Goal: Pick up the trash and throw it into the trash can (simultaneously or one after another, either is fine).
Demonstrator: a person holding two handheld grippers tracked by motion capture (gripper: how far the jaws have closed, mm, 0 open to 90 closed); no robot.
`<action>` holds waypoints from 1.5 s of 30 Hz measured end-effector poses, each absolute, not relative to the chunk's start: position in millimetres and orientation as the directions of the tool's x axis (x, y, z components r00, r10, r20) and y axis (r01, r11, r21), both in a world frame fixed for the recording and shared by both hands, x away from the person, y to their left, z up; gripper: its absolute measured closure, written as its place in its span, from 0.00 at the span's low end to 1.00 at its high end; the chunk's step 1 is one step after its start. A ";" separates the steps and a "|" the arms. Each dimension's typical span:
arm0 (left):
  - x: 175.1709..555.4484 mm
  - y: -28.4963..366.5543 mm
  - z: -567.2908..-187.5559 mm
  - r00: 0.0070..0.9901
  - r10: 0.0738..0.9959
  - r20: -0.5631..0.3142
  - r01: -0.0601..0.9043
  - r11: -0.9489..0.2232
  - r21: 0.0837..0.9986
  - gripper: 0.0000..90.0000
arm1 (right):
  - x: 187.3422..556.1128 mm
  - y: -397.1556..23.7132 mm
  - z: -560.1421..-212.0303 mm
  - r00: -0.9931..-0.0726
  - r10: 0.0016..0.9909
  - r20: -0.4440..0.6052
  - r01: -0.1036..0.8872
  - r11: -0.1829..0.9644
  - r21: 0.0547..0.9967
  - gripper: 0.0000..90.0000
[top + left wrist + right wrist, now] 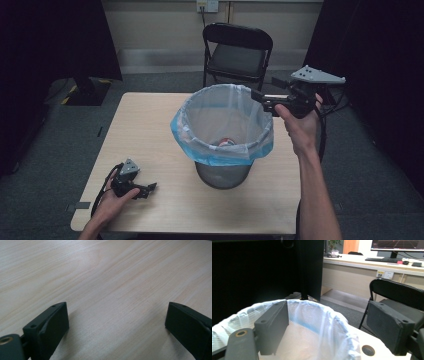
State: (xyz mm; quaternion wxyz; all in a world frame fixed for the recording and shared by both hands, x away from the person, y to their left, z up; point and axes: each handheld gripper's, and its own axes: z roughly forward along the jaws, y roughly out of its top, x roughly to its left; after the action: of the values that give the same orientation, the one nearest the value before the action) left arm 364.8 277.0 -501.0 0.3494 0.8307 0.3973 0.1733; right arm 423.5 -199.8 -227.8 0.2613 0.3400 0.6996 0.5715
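A grey waste bin lined with a blue-and-white plastic bag stands at the middle of the wooden table. A small red and white item lies at its bottom. My right gripper hovers at the bin's far right rim, pointing left over it. In the right gripper view the right gripper is open and empty, with the bag's rim below. My left gripper rests on the table near the front left corner. The left gripper stands open over bare wood.
A black folding chair stands just behind the table's far edge, and the chair shows close behind the right gripper's jaw. Dark curtains hang on both sides. A desk with a monitor stands farther back.
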 end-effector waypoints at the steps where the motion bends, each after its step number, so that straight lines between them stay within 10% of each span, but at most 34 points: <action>1: 364.6 276.7 -501.3 0.622 0.783 0.006 0.541 -0.435 0.720 0.05 | 423.9 -201.7 -228.4 -0.628 0.778 0.025 0.177 0.111 0.978 0.19; 45: 364.7 276.9 -501.1 0.623 0.782 0.005 0.542 -0.437 0.718 0.05 | 412.3 -270.6 -280.5 -0.399 0.917 0.026 0.295 0.101 0.950 0.25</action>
State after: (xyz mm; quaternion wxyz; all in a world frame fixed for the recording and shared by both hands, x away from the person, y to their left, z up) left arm 364.7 276.9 -501.1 0.3504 0.8300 0.3987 0.1714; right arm 412.3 -270.6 -280.5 0.3132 0.4501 0.6728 0.4967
